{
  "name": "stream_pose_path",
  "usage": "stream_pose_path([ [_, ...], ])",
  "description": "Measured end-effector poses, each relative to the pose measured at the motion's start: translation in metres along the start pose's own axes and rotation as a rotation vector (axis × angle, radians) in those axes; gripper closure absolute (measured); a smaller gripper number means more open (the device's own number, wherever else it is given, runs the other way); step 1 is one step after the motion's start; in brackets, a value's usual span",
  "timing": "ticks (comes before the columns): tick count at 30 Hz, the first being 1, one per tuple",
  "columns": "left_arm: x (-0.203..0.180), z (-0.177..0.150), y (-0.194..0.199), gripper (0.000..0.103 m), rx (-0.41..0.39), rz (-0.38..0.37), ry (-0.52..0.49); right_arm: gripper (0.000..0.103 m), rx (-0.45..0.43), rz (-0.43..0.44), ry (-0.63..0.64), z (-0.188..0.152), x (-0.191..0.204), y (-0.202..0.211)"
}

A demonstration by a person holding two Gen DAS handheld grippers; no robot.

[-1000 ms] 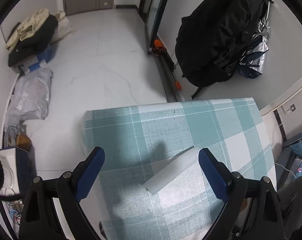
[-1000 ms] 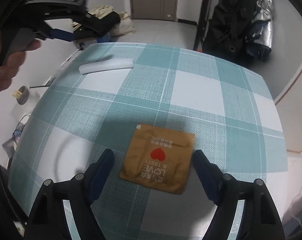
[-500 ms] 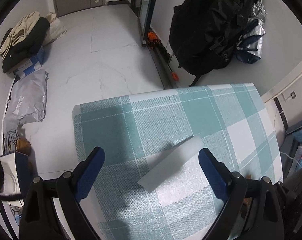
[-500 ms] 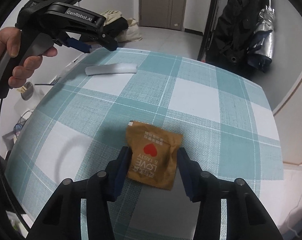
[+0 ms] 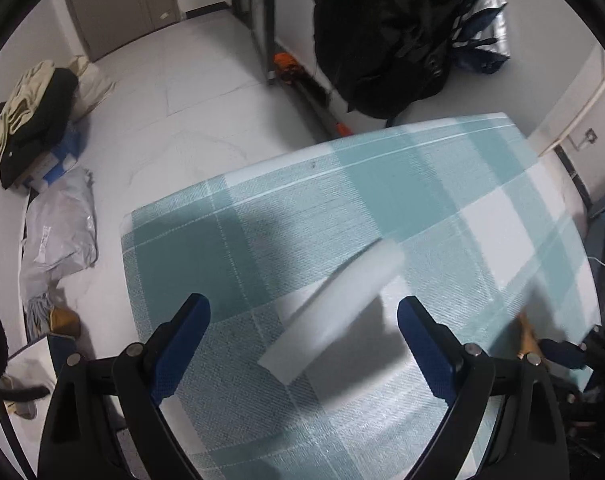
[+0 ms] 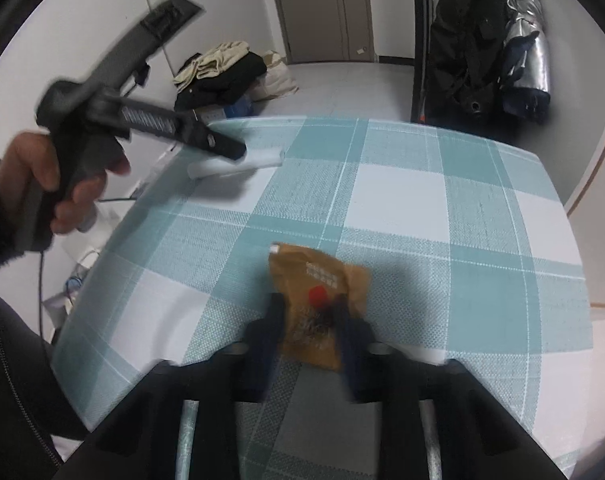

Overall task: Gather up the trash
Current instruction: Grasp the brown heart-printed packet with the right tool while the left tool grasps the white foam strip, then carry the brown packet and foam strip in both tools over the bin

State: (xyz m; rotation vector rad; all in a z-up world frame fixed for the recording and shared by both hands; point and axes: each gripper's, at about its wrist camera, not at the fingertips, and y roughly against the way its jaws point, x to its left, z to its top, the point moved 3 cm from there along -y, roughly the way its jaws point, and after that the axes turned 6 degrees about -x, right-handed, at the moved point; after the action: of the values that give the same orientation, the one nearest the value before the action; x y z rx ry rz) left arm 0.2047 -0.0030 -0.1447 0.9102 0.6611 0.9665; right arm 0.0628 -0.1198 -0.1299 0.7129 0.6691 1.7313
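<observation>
A brown snack packet (image 6: 322, 272) with a red heart lies on the teal checked tablecloth (image 6: 402, 208). My right gripper (image 6: 308, 308) is closing on it, and the packet is pinched and crumpled between the blue pads. A white foam strip (image 5: 342, 300) lies near the table's far left corner. My left gripper (image 5: 302, 306) hovers over it, jaws wide and closing slightly, with the strip's near end between them and untouched. In the right wrist view a hand (image 6: 62, 184) holds the left gripper (image 6: 234, 150) above the strip (image 6: 262, 160).
Beyond the table's far edge is white floor with a clothes pile (image 5: 30, 116) and grey bags (image 5: 58, 232). A black backpack (image 5: 390, 32) and a silver bag (image 5: 482, 20) hang by the wall. Cables lie on the floor at the left.
My right gripper's jaws have come together onto the brown packet, which now buckles. The left gripper has sunk toward the foam strip and rolled, so the strip sits between its fingers.
</observation>
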Motion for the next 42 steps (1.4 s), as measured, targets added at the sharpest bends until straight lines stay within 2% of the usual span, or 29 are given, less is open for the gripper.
stream_pose_path([
  [1, 0.000, 0.000, -0.002, 0.016, 0.005, -0.018, 0.007, 0.084, 0.000, 0.010, -0.010, 0.000, -0.002, 0.001],
  [3, -0.002, -0.001, -0.005, 0.032, 0.013, -0.005, -0.004, 0.085, -0.005, 0.019, -0.028, -0.001, -0.005, 0.003],
  [5, -0.006, 0.000, -0.005, 0.039, 0.001, 0.022, -0.037, 0.088, -0.012, 0.024, -0.040, 0.000, -0.008, 0.006],
  [7, -0.009, 0.000, -0.003, 0.050, -0.005, 0.012, -0.051, 0.091, -0.028, 0.028, -0.051, 0.002, -0.011, 0.011],
  [9, -0.012, 0.001, -0.002, 0.073, -0.004, -0.015, -0.055, 0.093, -0.037, 0.032, -0.065, 0.004, -0.014, 0.016],
  [13, -0.015, 0.000, 0.000, 0.082, -0.001, -0.021, -0.064, 0.098, -0.050, 0.023, -0.088, 0.006, -0.024, 0.024],
  [15, -0.011, 0.000, 0.003, 0.089, -0.004, -0.029, -0.033, 0.098, -0.055, 0.016, -0.097, 0.007, -0.029, 0.028],
  [18, -0.009, -0.002, 0.004, 0.092, -0.002, -0.033, -0.001, 0.098, -0.065, 0.017, -0.117, 0.008, -0.036, 0.035],
  [28, -0.019, -0.004, 0.007, 0.099, 0.000, 0.010, 0.016, 0.098, -0.126, 0.050, -0.121, 0.021, -0.048, 0.075],
  [35, -0.030, -0.012, 0.011, 0.100, 0.003, 0.039, 0.012, 0.098, -0.164, 0.058, -0.159, 0.019, -0.068, 0.108],
  [42, -0.039, -0.017, 0.022, 0.100, 0.002, 0.018, 0.065, 0.098, -0.216, 0.068, -0.169, 0.017, -0.083, 0.139],
])
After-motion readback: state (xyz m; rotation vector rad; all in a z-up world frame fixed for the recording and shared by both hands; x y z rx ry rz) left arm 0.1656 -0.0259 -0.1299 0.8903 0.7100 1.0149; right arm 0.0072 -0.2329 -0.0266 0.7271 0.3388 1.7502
